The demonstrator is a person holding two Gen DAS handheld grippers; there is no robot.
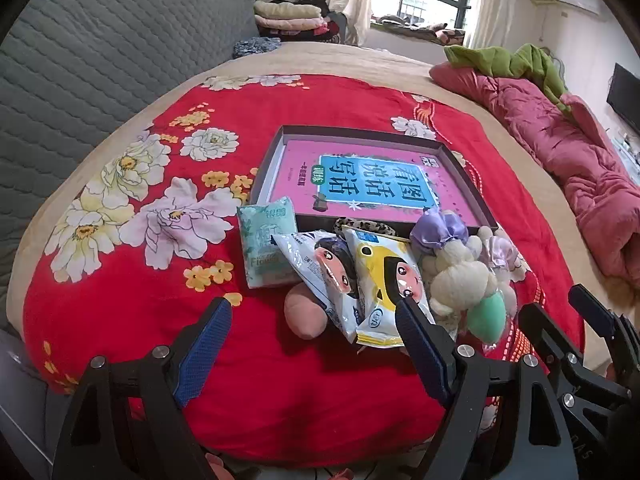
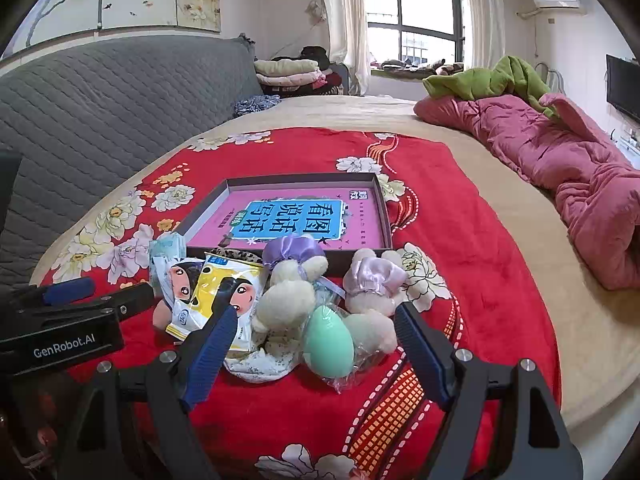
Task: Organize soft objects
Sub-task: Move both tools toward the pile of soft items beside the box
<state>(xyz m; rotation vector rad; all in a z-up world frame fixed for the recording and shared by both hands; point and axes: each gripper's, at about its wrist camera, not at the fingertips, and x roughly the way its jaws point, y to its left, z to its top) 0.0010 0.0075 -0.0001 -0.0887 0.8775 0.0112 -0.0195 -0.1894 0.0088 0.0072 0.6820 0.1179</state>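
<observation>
A pile of soft things lies on the red flowered blanket (image 1: 120, 288) in front of a shallow dark tray (image 1: 276, 148) with a pink book inside. In it are a green tissue pack (image 1: 266, 246), two cartoon-face packets (image 1: 382, 280), a pink sponge (image 1: 302, 314), cream plush toys with purple bows (image 2: 290, 296) and a green egg sponge (image 2: 328, 342). My left gripper (image 1: 316, 316) is open, just short of the packets. My right gripper (image 2: 316, 328) is open around the green egg sponge and plush.
A grey quilted headboard (image 1: 80, 72) runs along the left. A pink quilt (image 2: 560, 168) with a green cloth lies on the right side of the bed. Folded clothes (image 2: 288, 72) are stacked at the far end near the window.
</observation>
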